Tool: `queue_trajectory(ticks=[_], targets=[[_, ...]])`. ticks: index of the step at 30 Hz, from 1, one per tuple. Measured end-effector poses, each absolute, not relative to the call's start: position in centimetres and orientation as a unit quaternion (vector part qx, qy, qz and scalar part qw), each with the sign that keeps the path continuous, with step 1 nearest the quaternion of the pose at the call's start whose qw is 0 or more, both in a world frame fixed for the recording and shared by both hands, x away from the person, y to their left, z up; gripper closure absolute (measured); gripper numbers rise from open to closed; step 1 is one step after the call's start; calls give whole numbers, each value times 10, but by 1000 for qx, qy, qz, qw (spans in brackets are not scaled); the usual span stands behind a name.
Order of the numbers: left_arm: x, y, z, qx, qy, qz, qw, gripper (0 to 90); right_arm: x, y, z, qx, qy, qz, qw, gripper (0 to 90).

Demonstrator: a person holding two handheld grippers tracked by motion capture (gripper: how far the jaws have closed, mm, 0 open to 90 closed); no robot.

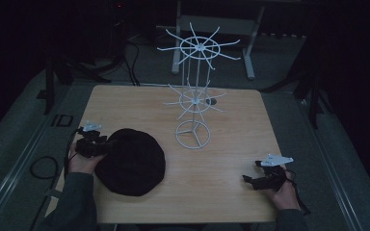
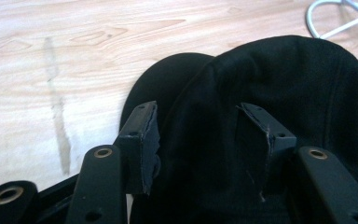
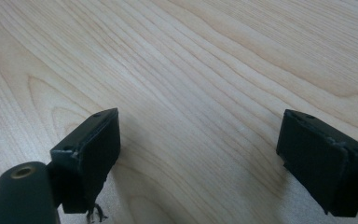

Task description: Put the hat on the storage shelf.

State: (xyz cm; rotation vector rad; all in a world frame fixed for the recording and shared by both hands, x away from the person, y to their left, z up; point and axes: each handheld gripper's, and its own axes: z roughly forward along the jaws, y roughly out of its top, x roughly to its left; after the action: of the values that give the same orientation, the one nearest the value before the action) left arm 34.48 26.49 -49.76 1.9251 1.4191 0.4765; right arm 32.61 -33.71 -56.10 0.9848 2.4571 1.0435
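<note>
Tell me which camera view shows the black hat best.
The high view: the whole black hat lies on the table, left of the white rack, with the left gripper at its edge. The left gripper view shows just part of its fabric and brim between open jaws. The right gripper view looks at bare wood.

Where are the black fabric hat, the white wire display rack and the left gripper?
black fabric hat [image 1: 132,163], high view, middle of its crown.
white wire display rack [image 1: 191,134], high view, round base ring.
left gripper [image 2: 198,121], left gripper view, midway between its fingertips, jaws astride the hat.
</note>
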Motion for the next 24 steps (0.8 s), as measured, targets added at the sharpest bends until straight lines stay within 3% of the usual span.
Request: queue_trajectory(ticks=[24], targets=[[397,235,-510,805,512,151,258,437,326,-337,-561,342,854,363,148,133]])
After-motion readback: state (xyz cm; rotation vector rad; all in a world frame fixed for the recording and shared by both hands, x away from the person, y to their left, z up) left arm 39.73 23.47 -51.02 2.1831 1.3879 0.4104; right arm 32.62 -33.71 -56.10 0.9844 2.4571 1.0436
